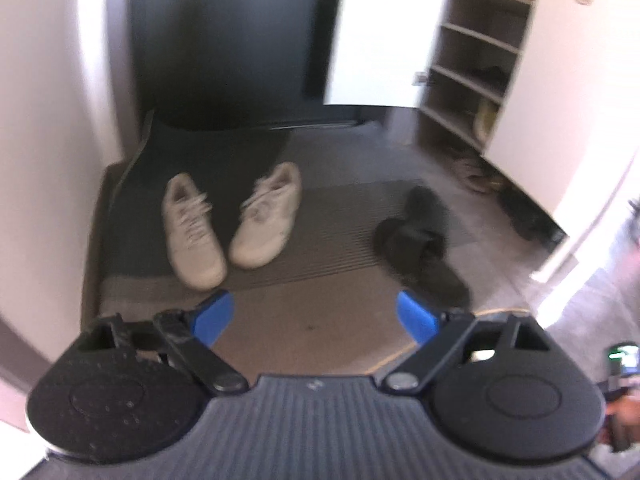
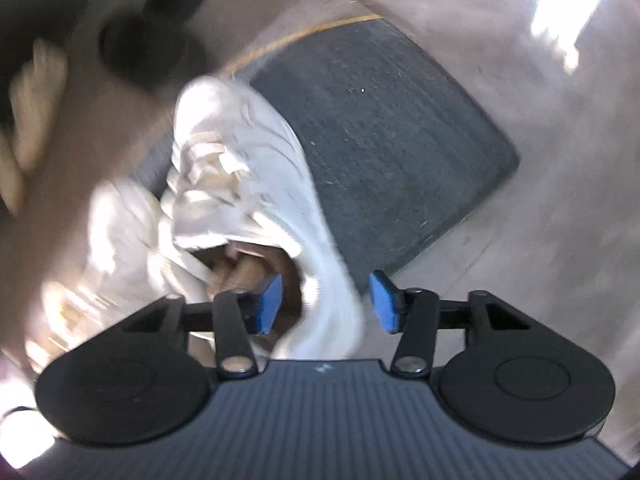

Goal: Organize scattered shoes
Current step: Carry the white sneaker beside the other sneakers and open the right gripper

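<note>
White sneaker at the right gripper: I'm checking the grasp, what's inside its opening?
Inside the white sneaker, one blue finger and a tan lining show; the toe interior is hidden.

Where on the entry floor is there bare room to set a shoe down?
Bare floor lies between the white sneakers and the black shoes, and just ahead of the open left gripper. It is crowded by the shoe cabinet, where more footwear sits.

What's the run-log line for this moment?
left tongs: open, empty | right tongs: straddling white sneaker heel wall, gap visible | black shoes: on floor
</note>
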Motion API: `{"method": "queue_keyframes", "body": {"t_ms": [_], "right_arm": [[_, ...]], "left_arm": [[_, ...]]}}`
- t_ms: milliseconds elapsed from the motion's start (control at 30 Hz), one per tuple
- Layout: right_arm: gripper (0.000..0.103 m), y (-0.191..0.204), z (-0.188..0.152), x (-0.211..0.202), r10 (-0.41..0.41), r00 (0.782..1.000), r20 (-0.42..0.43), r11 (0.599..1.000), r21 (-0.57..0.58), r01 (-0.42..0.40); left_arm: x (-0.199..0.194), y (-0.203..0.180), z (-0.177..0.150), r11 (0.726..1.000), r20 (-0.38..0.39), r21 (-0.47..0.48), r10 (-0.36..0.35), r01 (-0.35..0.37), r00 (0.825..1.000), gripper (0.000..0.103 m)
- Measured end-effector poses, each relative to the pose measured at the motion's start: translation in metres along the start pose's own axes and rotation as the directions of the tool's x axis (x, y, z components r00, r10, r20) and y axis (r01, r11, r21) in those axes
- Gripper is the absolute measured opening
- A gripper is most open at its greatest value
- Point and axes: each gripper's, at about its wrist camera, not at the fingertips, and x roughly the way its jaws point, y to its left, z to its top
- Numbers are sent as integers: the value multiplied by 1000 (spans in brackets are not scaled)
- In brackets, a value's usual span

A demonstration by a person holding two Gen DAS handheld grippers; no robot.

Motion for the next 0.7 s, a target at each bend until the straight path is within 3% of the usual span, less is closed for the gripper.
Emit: {"method": "queue_keyframes", "body": {"t_ms": [67, 133, 200, 300, 400, 500, 700], "right_arm": [[45, 7, 3, 9, -10, 1000, 2, 997, -75, 10], [24, 7, 7, 17, 38, 999, 13, 997, -70, -37], [23, 11, 7, 22, 44, 999, 22, 993, -113, -41], [23, 18, 6, 29, 39, 999, 35, 981, -194, -31], [20, 18, 1, 29, 70, 996, 52, 965, -256, -55], [20, 17, -3, 26, 134, 990, 37, 955, -273, -119], [20, 40, -24, 20, 171, 985, 22, 881, -451, -143]], "left_arm": [[-12, -15, 19, 1000, -13, 15, -22, 22, 1000, 92], [-29, -34, 42, 997, -40, 24, -75, 76, 996, 93], [-44, -46, 57, 993, -79, 28, -110, 113, 991, 93], [-71, -57, 66, 998, -78, -13, -67, 66, 995, 95], [-93, -64, 57, 995, -56, -94, -16, 11, 998, 97], [-109, -70, 41, 989, -32, -145, -21, 16, 999, 97], [-115, -82, 22, 999, -24, -31, 20, -20, 1000, 97]]}}
